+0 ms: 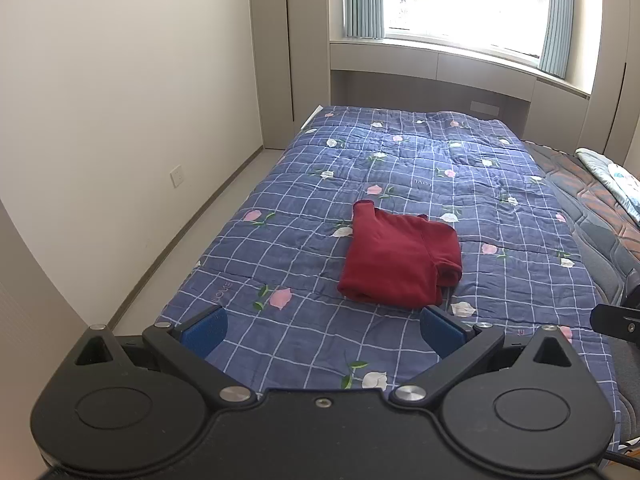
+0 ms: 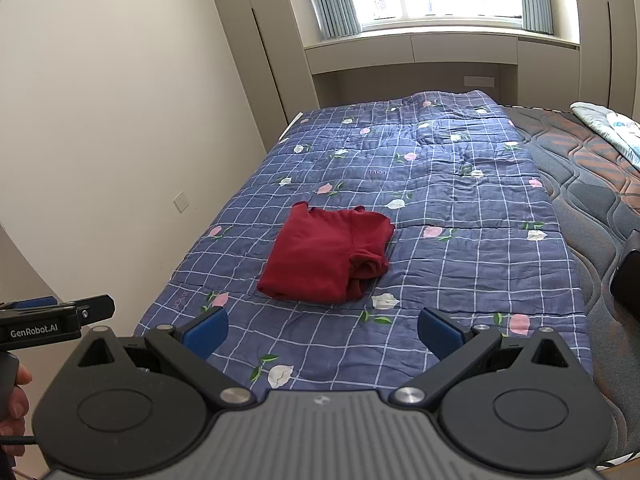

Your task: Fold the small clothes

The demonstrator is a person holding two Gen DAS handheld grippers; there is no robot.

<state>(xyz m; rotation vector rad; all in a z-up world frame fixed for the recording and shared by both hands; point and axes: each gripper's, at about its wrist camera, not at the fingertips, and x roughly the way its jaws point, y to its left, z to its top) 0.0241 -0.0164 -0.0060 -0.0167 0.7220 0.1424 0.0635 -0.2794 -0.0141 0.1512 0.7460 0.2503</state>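
A dark red garment (image 1: pixel 400 258) lies folded into a compact rectangle on the blue checked floral quilt (image 1: pixel 400 160). It also shows in the right wrist view (image 2: pixel 328 256). My left gripper (image 1: pixel 324 330) is open and empty, held above the quilt short of the garment's near edge. My right gripper (image 2: pixel 324 330) is open and empty too, back from the garment and a little to its right. The left gripper's side (image 2: pixel 56 320) shows at the left edge of the right wrist view.
The quilt (image 2: pixel 440 184) covers the bed beside a white wall (image 1: pixel 140 120) on the left. A bare patterned mattress (image 2: pixel 592 184) lies to the right, with a pale folded cloth (image 2: pixel 608 128) on it. A window and cabinets stand beyond the bed's far end.
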